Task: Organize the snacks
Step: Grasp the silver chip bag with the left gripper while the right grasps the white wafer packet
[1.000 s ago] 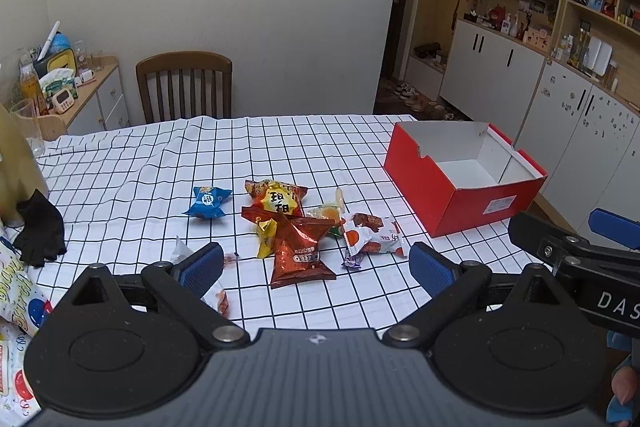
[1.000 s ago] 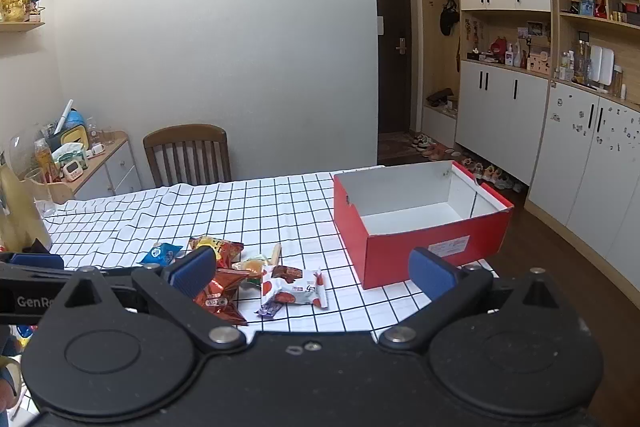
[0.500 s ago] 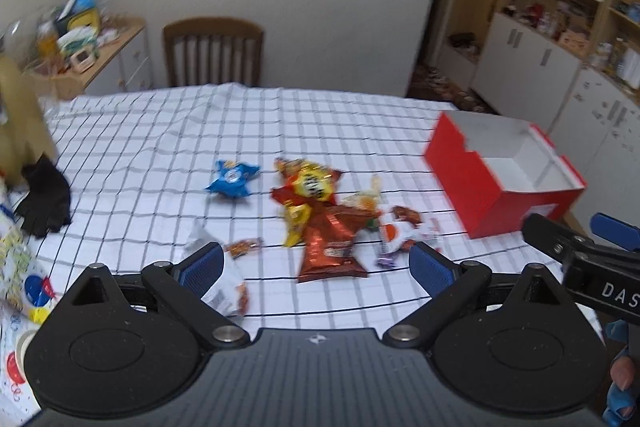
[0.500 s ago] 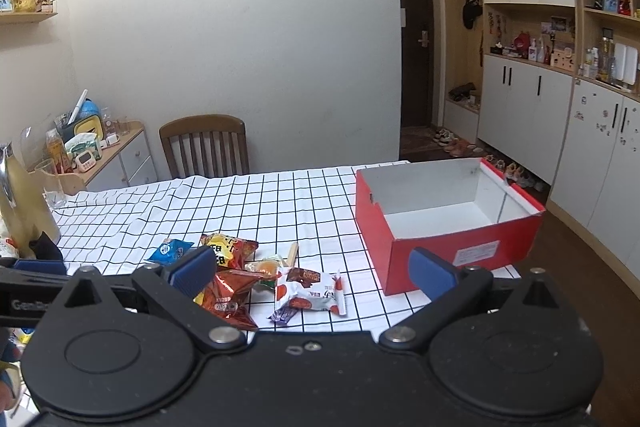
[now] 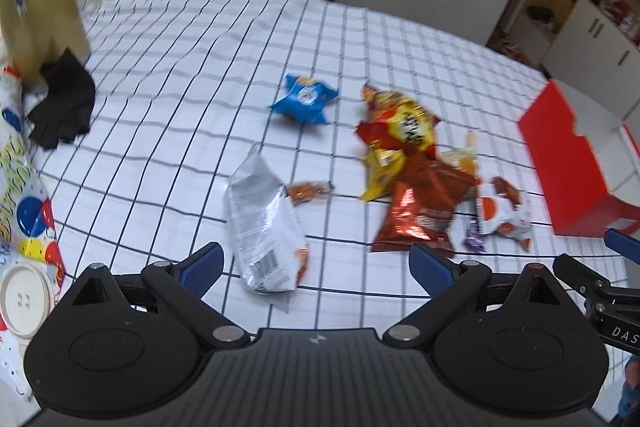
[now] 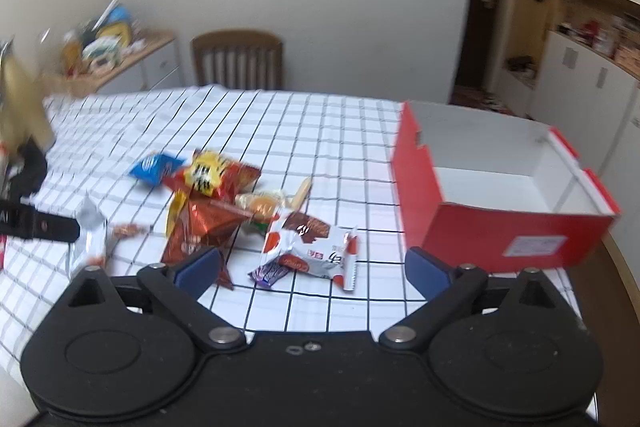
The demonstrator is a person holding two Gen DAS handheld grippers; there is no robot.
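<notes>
step: approach to first pick — nothing in the red box (image 6: pixel 496 227) yet, all snacks loose on the checked cloth (image 5: pixel 192 67)
left gripper (image 5: pixel 316 267): jaws wide apart, empty, over the silver packet (image 5: pixel 264 223)
right gripper (image 6: pixel 312 267): jaws apart and just been narrowing slightly, nothing between them; white-and-red packet (image 6: pixel 316 247) right ahead
advice: take outliers first — silver packet and white-and-red packet lie clear of the heap; pinch a crimped edge, not the puffed middle
heap: dark red bag (image 5: pixel 424 207) overlaps yellow-and-red bag (image 5: pixel 404 123); likely to drag neighbours
blue packet (image 5: pixel 304 99): alone, easy
obstacles: box's near wall stands between snacks and its floor — lift over; grippers near each other; black glove (image 5: pixel 60 107), chair (image 6: pixel 238 59) well clear
</notes>
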